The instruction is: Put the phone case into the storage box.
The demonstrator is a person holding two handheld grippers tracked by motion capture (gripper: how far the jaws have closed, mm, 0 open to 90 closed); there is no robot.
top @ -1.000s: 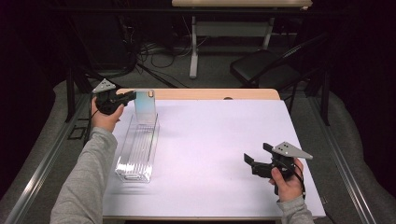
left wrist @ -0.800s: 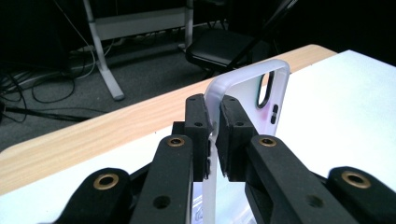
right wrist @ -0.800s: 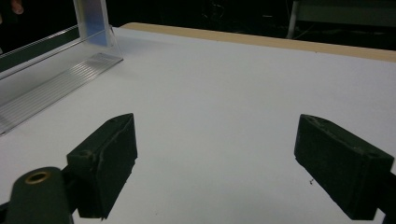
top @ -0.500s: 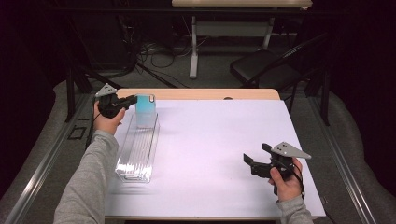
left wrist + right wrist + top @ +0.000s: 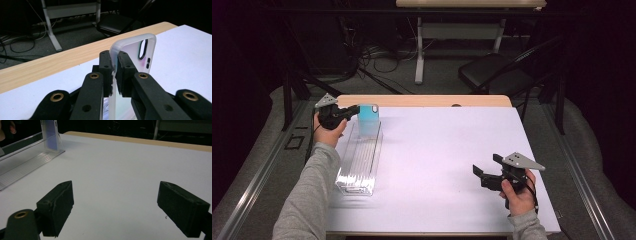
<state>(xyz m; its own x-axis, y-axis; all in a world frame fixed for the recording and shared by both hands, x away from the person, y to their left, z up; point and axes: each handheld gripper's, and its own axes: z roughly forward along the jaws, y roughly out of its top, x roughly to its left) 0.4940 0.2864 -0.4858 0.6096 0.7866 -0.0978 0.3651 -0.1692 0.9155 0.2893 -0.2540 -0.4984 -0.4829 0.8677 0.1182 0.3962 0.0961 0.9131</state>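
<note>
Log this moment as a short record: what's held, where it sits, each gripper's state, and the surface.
held item: translucent phone case, upright, camera cutout at the top
location: far end of the clear ribbed tray
left gripper: shut on the phone case's edge
right gripper: open, nothing between the jaws, over the white table
table edge: wooden strip along the far side

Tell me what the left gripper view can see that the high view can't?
Left gripper view: the phone case's camera cutout, and the left tongs pinching its edge. High view: the clear tray under the case, the right tongs open and empty, both sleeves. Both: the case, the white table, the wooden edge, the chair.
</note>
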